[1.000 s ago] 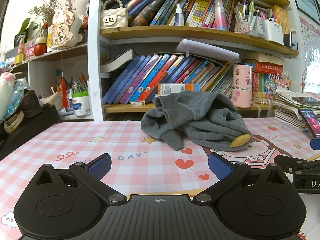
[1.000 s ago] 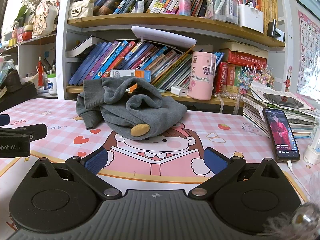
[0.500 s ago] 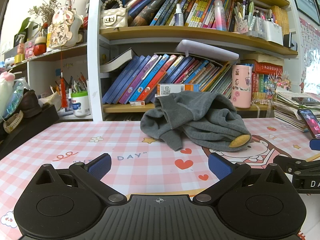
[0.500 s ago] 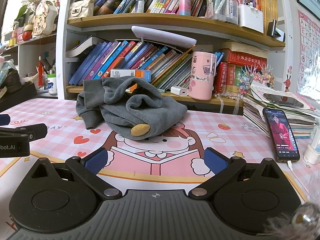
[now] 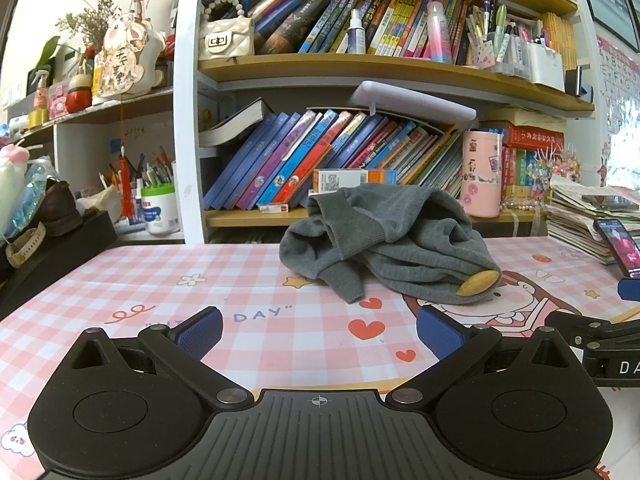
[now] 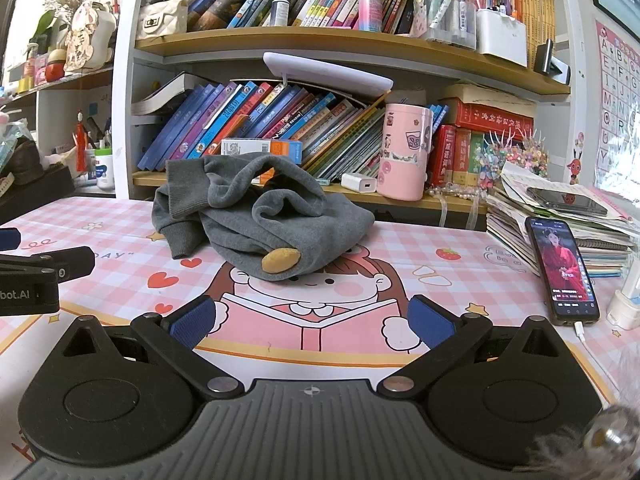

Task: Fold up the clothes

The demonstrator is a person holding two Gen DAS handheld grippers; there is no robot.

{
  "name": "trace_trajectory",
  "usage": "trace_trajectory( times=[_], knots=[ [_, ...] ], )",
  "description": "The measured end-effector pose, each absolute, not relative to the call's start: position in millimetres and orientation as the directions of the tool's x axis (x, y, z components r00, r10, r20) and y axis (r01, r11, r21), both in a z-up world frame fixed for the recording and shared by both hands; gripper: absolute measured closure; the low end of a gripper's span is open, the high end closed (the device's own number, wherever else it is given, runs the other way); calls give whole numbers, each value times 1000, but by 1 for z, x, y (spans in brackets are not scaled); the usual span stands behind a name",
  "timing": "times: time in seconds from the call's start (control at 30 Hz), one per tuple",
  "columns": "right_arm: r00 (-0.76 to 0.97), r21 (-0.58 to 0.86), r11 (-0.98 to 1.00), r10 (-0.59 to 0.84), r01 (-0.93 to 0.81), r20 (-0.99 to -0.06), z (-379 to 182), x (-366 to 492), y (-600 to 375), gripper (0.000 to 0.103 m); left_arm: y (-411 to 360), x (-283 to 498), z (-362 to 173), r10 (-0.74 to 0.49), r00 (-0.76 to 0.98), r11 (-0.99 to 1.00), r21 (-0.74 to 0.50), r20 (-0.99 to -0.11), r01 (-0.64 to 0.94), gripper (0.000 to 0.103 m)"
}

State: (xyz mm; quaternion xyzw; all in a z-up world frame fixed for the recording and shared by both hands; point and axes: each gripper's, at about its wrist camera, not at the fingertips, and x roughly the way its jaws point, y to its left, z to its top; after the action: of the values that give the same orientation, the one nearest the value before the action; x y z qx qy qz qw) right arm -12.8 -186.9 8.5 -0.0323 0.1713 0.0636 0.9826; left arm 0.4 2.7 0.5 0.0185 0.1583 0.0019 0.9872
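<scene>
Ahead of both grippers, the grey sweater (image 5: 394,240) lies crumpled exactly as it did a second ago; we see nothing moved. Our left gripper (image 5: 318,330) and right gripper (image 6: 310,318) hover spread, empty; folding hasn't begun.

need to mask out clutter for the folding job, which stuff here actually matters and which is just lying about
For the job:
grey sweater, crumpled in a heap on the checked table mat
left gripper, open and empty
right gripper, open and empty

Just lying about:
phone, screen lit, on the mat
pink tumbler
white charger
stacked papers
shelf books
</scene>
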Motion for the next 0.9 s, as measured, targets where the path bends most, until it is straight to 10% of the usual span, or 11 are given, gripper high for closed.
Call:
trace_trajectory(
  times=[0.9],
  knots=[
    [944,-38,991,111,-129,-310,9,-15,-188,0,-1,-6,1,7,962,999,54,-272,8,0]
  ],
)
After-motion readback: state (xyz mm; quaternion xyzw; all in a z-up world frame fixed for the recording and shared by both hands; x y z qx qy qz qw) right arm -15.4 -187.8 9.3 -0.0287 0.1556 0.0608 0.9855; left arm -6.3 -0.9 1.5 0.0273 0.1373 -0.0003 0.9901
